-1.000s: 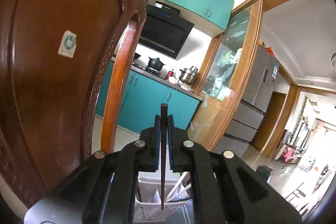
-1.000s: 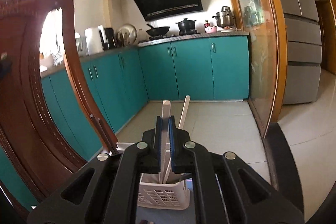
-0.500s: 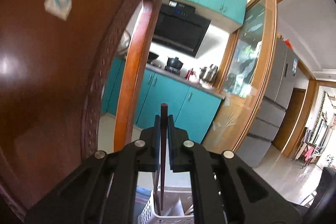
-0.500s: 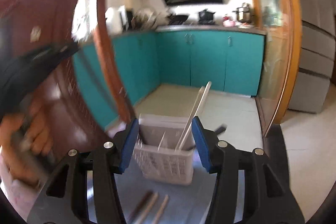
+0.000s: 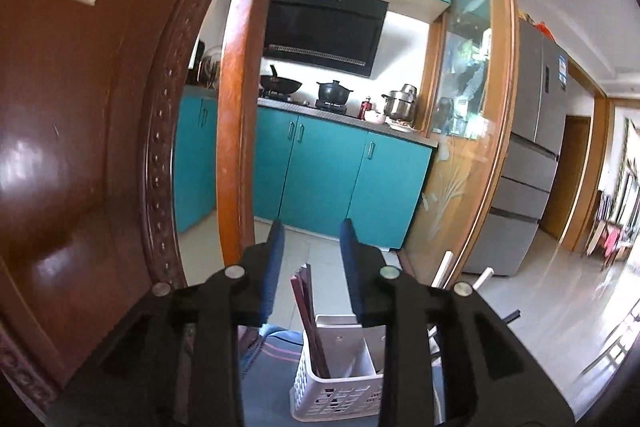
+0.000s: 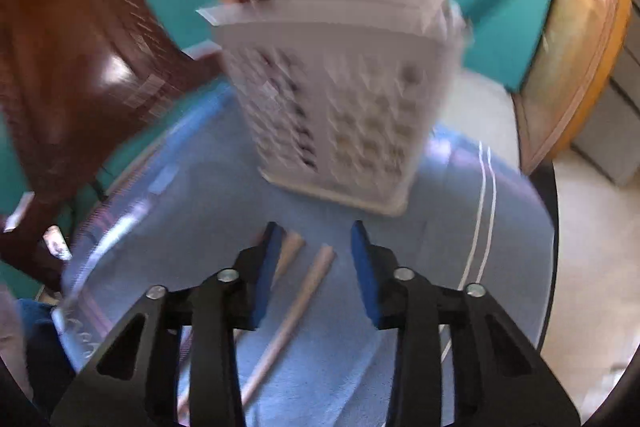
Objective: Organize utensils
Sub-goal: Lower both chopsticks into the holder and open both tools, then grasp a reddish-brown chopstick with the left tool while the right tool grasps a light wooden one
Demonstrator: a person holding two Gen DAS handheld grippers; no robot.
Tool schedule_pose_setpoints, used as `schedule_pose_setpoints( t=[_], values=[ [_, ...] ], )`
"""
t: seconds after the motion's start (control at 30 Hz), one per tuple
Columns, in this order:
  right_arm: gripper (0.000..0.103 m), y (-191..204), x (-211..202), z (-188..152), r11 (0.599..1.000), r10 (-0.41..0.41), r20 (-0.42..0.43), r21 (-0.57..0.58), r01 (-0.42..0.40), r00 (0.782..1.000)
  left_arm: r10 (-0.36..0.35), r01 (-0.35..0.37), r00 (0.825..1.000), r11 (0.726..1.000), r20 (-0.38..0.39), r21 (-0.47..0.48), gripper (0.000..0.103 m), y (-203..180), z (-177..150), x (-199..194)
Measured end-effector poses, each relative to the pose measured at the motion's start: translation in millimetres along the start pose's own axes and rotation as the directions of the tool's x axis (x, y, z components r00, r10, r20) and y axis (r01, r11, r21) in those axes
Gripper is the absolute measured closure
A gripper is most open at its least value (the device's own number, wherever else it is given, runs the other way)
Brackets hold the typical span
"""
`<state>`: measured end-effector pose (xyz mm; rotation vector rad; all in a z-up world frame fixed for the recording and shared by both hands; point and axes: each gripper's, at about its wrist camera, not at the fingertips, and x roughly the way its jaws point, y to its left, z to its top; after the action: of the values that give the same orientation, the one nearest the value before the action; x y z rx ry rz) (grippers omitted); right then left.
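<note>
The left gripper (image 5: 310,259) hangs above the white basket (image 5: 340,391), which stands on the blue cloth (image 6: 224,187) near the far edge of the table. Its jaws are opening and nothing is between them. The dark chopsticks (image 5: 306,311) lean in the basket's left compartment, probably to keep the dark ones apart from the pale ones.

The right gripper (image 6: 314,259) points down at the cloth's near part, where two pale chopsticks (image 6: 308,285) lie side by side. Its jaws are closing, and the tip of one stick sits between them, but the pads do not press it yet. The other stick lies partly under the left finger (image 6: 264,275). This view is blurred, so I cannot tell the contact exactly.
</note>
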<state>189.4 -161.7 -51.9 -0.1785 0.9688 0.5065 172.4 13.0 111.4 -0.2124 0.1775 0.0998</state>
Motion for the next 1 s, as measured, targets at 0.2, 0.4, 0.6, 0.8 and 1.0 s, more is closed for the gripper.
schedule_pose_setpoints(
  t=[0.2, 0.4, 0.6, 0.8, 1.0],
  values=[
    [0.073, 4.4, 28.8, -8.6, 1.0, -0.015, -0.083, 0.013, 0.016, 0.996, -0.07, 0.07, 0.997, 0.997, -0.039, 0.012, 0.068, -6.3, -15.1, -13.4],
    [0.091, 5.7, 36.7, -15.3, 1.0, -0.02, -0.117, 0.005, 0.02, 0.993, -0.092, 0.115, 0.974, 0.988, -0.206, 0.1, 0.069, -9.4, -74.2, -7.9],
    [0.096, -31.0, 24.9, -18.7, 0.991, -0.034, -0.079, 0.13, 0.044, 0.996, -0.055, 0.111, 0.838, 0.991, -0.543, 0.071, 0.082, 6.0, -149.6, 27.1],
    [0.096, -41.5, 21.8, -22.5, 0.982, -0.038, -0.078, 0.179, 0.052, 0.996, -0.024, 0.142, 0.689, 0.984, -0.724, 0.103, 0.082, -3.5, -202.6, 55.0],
    [0.096, -40.8, 29.0, -20.6, 0.985, -0.036, -0.085, 0.166, 0.05, 0.996, -0.035, 0.173, 0.649, 0.98, -0.76, 0.103, 0.078, -10.7, -218.3, 56.3]
  ],
)
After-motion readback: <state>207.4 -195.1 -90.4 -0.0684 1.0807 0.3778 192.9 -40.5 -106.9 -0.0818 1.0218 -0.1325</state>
